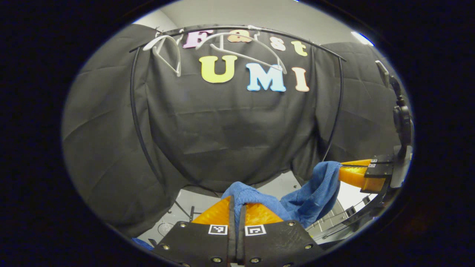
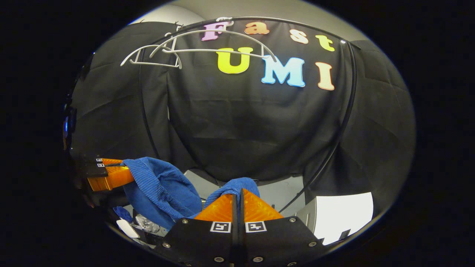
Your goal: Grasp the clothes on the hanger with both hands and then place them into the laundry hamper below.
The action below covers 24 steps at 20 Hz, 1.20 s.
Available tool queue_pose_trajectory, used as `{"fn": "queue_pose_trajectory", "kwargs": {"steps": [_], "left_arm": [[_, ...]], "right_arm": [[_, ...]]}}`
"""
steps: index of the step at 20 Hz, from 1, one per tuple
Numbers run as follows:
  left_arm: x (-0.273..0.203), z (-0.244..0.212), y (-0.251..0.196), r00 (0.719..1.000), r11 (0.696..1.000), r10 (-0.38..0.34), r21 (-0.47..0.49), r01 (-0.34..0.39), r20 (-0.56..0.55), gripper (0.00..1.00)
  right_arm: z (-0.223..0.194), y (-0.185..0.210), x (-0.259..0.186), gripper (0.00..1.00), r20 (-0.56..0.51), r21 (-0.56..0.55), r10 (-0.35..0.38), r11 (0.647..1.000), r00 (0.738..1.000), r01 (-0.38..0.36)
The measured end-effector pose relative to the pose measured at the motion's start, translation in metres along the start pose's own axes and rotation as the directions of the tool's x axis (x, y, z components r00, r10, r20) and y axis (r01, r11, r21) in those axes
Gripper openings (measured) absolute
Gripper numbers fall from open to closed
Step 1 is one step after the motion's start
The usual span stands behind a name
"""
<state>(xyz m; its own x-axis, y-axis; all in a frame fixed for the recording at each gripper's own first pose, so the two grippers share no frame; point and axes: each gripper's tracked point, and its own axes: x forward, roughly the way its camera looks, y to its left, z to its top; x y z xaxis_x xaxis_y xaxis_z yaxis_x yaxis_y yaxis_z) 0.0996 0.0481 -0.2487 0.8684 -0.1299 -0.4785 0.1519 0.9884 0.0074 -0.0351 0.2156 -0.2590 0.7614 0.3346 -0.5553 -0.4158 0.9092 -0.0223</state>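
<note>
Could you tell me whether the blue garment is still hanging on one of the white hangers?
No, the blue garment is off the bare white hangers, held between the left gripper and right gripper.

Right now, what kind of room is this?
Probably a small laundry practice booth: white hangers hang bare on a black rail before a black cloth wall. Two grippers, left and right, hold a blue cloth between them.

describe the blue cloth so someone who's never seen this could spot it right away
Below the black rail with its bare white hangers, the left gripper and right gripper are both shut on one garment. It is the blue cloth, ribbed and sagging between them, the single blue soft thing here.
</note>
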Motion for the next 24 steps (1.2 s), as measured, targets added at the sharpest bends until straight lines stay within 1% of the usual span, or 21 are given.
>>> {"fn": "queue_pose_trajectory", "kwargs": {"steps": [2, 3, 4, 6, 7, 10, 11, 12, 13, 14, 15, 17, 20, 21, 22, 23, 24], "left_arm": [[0.007, -0.014, 0.001, 1.0, 1.0, -0.016, -0.002, 0.016, -0.021, 0.02], [0.011, -0.023, 0.002, 0.999, 1.0, -0.021, -0.003, 0.021, -0.035, 0.0], [0.016, -0.031, 0.003, 0.998, 1.0, -0.023, -0.004, 0.023, -0.05, 0.02], [0.023, -0.048, 0.0, 0.997, 1.0, -0.03, -0.003, 0.03, -0.075, 0.02], [0.029, -0.058, -0.003, 0.996, 0.999, -0.034, -0.002, 0.034, -0.086, 0.0], [0.046, -0.086, -0.005, 0.99, 0.999, -0.043, -0.004, 0.043, -0.132, 0.0], [0.052, -0.093, -0.005, 0.988, 0.999, -0.045, -0.007, 0.045, -0.147, 0.02], [0.057, -0.101, -0.006, 0.985, 0.999, -0.046, -0.008, 0.045, -0.163, 0.02], [0.059, -0.106, -0.008, 0.983, 0.999, -0.047, -0.013, 0.046, -0.176, 0.0], [0.061, -0.108, -0.01, 0.981, 0.999, -0.049, -0.021, 0.046, -0.186, 0.02], [0.064, -0.108, -0.009, 0.98, 0.998, -0.051, -0.03, 0.046, -0.194, 0.02], [0.068, -0.119, -0.006, 0.974, 0.998, -0.05, -0.046, 0.041, -0.219, 0.02], [0.077, -0.148, -0.007, 0.964, 0.998, -0.046, -0.063, 0.031, -0.26, 0.02], [0.073, -0.148, -0.006, 0.961, 0.998, -0.044, -0.062, 0.028, -0.271, 0.0], [0.073, -0.149, -0.004, 0.959, 0.998, -0.041, -0.061, 0.025, -0.281, 0.02], [0.073, -0.152, -0.004, 0.957, 0.998, -0.04, -0.061, 0.023, -0.289, 0.0], [0.076, -0.155, -0.003, 0.954, 0.998, -0.039, -0.063, 0.022, -0.296, 0.0]], "right_arm": [[-0.021, 0.005, 0.005, 0.0, -0.045, 0.023, 0.001, 1.0, 0.999, 0.0], [-0.03, 0.006, 0.01, 0.0, -0.071, 0.03, 0.001, 1.0, 0.997, 0.001], [-0.036, 0.006, 0.013, 0.0, -0.089, 0.033, 0.002, 0.999, 0.996, 0.001], [-0.046, 0.004, 0.023, 0.0, -0.128, 0.037, 0.001, 0.999, 0.992, 0.004], [-0.054, 0.004, 0.026, 0.0, -0.149, 0.042, 0.0, 0.999, 0.989, 0.006], [-0.076, 0.006, 0.036, 0.01, -0.212, 0.071, 0.004, 0.997, 0.977, 0.012], [-0.082, 0.006, 0.039, 0.01, -0.227, 0.081, 0.005, 0.997, 0.974, 0.014], [-0.087, 0.006, 0.041, 0.01, -0.235, 0.084, 0.006, 0.996, 0.972, 0.015], [-0.092, 0.006, 0.043, 0.01, -0.244, 0.082, 0.006, 0.997, 0.97, 0.015], [-0.096, 0.006, 0.044, 0.02, -0.256, 0.077, 0.005, 0.997, 0.967, 0.016], [-0.103, 0.005, 0.045, 0.02, -0.268, 0.076, 0.004, 0.997, 0.963, 0.017], [-0.116, 0.004, 0.044, 0.02, -0.296, 0.095, 0.005, 0.995, 0.955, 0.024], [-0.132, 0.006, 0.045, 0.03, -0.329, 0.14, 0.007, 0.989, 0.944, 0.042], [-0.136, 0.006, 0.044, 0.03, -0.339, 0.141, 0.004, 0.989, 0.941, 0.047], [-0.139, 0.006, 0.044, 0.03, -0.348, 0.141, 0.004, 0.989, 0.938, 0.048], [-0.142, 0.008, 0.043, 0.04, -0.354, 0.142, 0.006, 0.989, 0.935, 0.047], [-0.144, 0.008, 0.043, 0.04, -0.358, 0.144, 0.006, 0.988, 0.934, 0.049]]}}
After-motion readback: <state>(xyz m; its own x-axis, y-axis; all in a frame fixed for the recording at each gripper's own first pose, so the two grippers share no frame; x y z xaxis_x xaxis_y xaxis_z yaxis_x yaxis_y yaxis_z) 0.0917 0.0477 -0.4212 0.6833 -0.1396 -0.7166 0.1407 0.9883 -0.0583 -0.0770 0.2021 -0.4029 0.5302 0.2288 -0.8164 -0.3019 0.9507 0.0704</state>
